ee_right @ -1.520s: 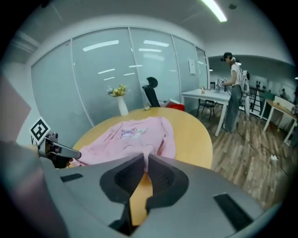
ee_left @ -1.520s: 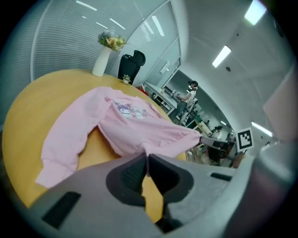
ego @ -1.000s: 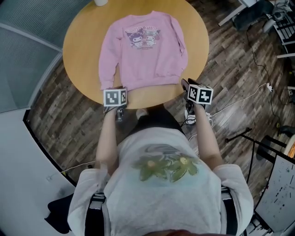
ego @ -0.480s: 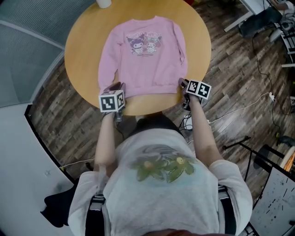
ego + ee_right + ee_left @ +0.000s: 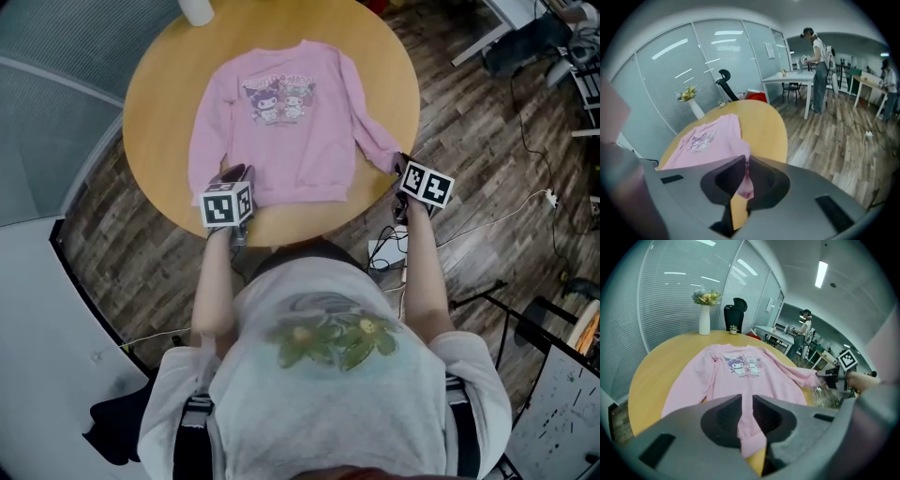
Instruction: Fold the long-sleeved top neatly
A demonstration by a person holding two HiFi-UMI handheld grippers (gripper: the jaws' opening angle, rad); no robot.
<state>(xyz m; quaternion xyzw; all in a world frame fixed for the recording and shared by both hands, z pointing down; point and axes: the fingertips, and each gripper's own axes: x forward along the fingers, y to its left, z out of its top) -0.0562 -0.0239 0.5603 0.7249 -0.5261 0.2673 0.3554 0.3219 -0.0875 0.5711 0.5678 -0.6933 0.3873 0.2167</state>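
A pink long-sleeved top (image 5: 281,122) with a cartoon print lies face up on the round wooden table (image 5: 159,112). My left gripper (image 5: 231,175) is at the near-left edge, shut on the left sleeve's cuff (image 5: 749,437). Pink cloth runs up between its jaws in the left gripper view. My right gripper (image 5: 401,167) is at the table's right edge. Its jaws are closing, with the right sleeve's cuff (image 5: 744,187) pinched between them. That sleeve (image 5: 375,141) stretches diagonally out from the body toward the gripper.
A white vase (image 5: 197,9) stands at the table's far edge, holding flowers in the left gripper view (image 5: 704,317). Cables and a power strip (image 5: 386,251) lie on the wood floor by my right side. People stand at desks far off (image 5: 818,47).
My right gripper went from the hem's right corner out to the right, shut on the right cuff and drew the sleeve away from the body. The left gripper edged forward, cuff still held.
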